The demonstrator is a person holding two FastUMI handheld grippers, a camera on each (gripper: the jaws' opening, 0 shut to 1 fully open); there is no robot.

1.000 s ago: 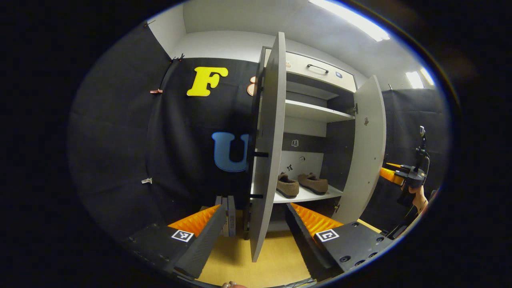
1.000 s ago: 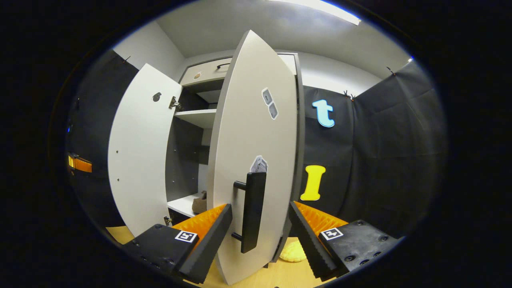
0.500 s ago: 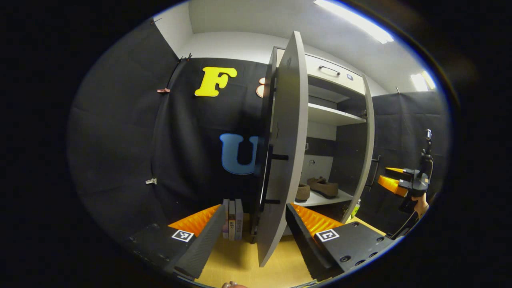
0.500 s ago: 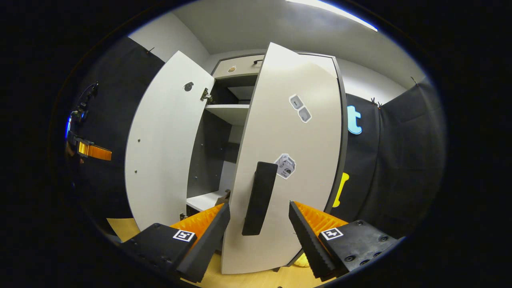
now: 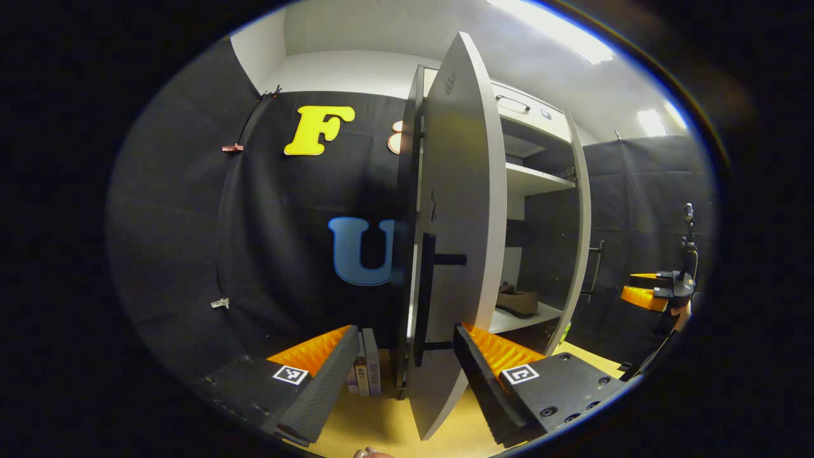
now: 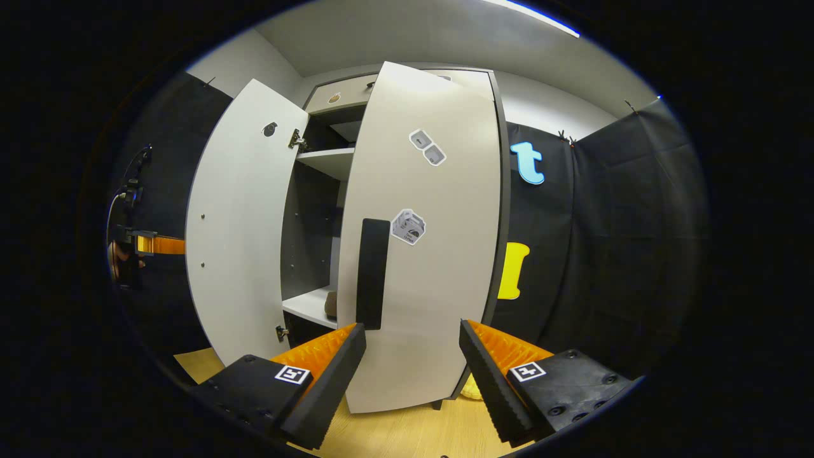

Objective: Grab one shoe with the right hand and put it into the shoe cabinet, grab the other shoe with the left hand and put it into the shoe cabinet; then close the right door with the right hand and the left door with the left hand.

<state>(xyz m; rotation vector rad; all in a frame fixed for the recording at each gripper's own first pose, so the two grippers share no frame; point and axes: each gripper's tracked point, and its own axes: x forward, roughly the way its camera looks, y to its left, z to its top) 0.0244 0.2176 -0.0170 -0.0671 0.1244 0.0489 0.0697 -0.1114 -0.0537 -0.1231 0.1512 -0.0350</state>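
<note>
Before the cabinet (image 6: 331, 102), the right tool (image 6: 412, 372) hung with its fingers apart and nothing between them, close in front of the right door (image 6: 432, 254), which stood nearly shut; whether a finger touched the panel could not be told. That door carried a dark vertical handle (image 6: 372, 273) and three stickers. The left door (image 6: 238, 222) stood well open beside it, and through the gap between the two doors a white shelf (image 6: 305, 305) showed with part of one shoe (image 6: 331, 304) on it. In the left gripper view, the left tool (image 5: 402, 375) likewise had its fingers spread and empty, one on each side of the left door's (image 5: 461, 222) lower edge, with that door's handle (image 5: 427, 292) just above them. Behind that door, a shoe (image 5: 518, 300) lay on the lower shelf (image 5: 521, 318). Books (image 5: 365, 372) stood on the wooden floor (image 5: 381, 426) by the cabinet's foot. At the far right of that view, the right tool (image 5: 642, 289) was seen in a hand (image 5: 682, 313).
</note>
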